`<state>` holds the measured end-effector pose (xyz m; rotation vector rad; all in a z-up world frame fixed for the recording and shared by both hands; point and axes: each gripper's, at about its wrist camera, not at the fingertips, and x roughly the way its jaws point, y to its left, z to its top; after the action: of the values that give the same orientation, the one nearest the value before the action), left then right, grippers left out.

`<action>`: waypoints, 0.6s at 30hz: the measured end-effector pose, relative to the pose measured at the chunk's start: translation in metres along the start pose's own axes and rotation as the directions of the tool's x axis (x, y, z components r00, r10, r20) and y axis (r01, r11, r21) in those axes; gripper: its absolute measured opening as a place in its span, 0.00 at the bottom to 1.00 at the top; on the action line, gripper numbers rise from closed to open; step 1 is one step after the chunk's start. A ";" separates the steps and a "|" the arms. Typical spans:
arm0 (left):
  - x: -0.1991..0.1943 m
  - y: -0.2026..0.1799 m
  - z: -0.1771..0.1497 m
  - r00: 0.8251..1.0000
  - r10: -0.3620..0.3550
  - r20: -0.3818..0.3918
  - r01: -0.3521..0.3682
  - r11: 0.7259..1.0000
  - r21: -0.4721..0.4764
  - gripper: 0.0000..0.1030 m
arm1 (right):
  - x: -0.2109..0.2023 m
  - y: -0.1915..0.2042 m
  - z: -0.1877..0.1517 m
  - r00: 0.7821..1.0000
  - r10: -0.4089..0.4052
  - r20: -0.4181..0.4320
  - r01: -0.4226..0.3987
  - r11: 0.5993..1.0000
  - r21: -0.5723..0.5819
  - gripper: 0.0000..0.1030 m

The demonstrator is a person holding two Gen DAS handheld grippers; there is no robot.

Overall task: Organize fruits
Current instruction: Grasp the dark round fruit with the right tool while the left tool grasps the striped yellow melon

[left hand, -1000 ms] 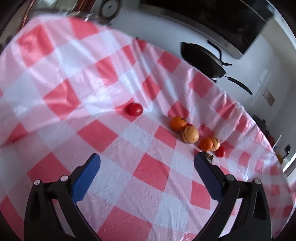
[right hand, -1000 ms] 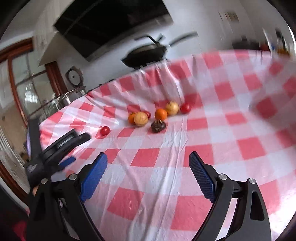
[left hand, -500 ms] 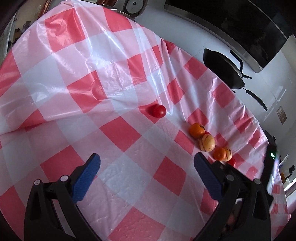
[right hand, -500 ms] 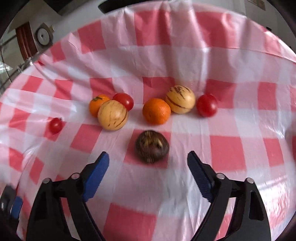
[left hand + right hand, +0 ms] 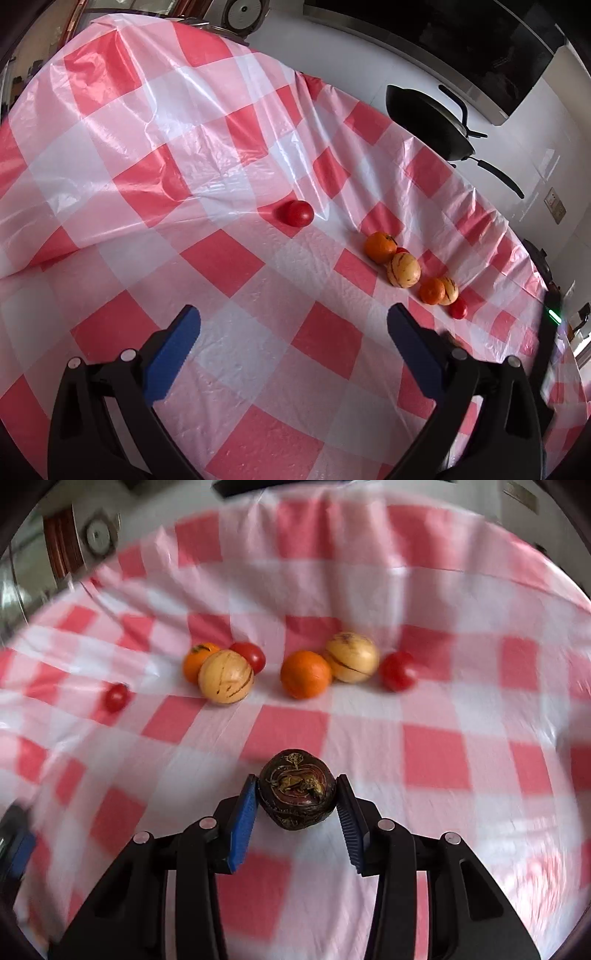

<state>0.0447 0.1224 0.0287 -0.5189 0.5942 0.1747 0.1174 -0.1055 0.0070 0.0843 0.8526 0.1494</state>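
In the right wrist view my right gripper (image 5: 297, 797) is shut on a dark brown, wrinkled round fruit (image 5: 296, 788), both blue pads against its sides. Behind it lie a row of fruits: an orange (image 5: 305, 674), two pale striped melons (image 5: 226, 676) (image 5: 352, 657) and red tomatoes (image 5: 397, 670) (image 5: 116, 697). In the left wrist view my left gripper (image 5: 293, 319) is open and empty above the cloth. A lone red tomato (image 5: 298, 213) lies ahead of it, the fruit row (image 5: 404, 270) to the right.
A red and white checked cloth (image 5: 236, 258) covers the table, creased and raised toward the back. A black wok (image 5: 428, 125) stands on the counter behind the table's far edge. The other gripper's body (image 5: 550, 332) shows at the right edge of the left wrist view.
My right gripper moved in on the dark fruit and closed from wide open onto it. My left gripper stayed open and shifted little.
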 end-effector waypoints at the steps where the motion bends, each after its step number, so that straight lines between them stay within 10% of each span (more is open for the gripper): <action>1: 0.000 -0.001 0.000 1.000 -0.006 -0.002 0.006 1.000 0.007 0.98 | -0.013 -0.010 -0.009 1.000 0.015 0.021 -0.016 1.000 0.027 0.41; 18: 0.026 -0.085 -0.016 0.996 -0.083 -0.046 0.092 0.957 0.275 0.98 | -0.073 -0.088 -0.058 0.983 0.075 0.170 -0.125 0.944 0.305 0.41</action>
<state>0.0836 0.0417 0.0377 -0.2758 0.6160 -0.0027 0.0348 -0.2035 0.0120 0.4348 0.7090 0.0999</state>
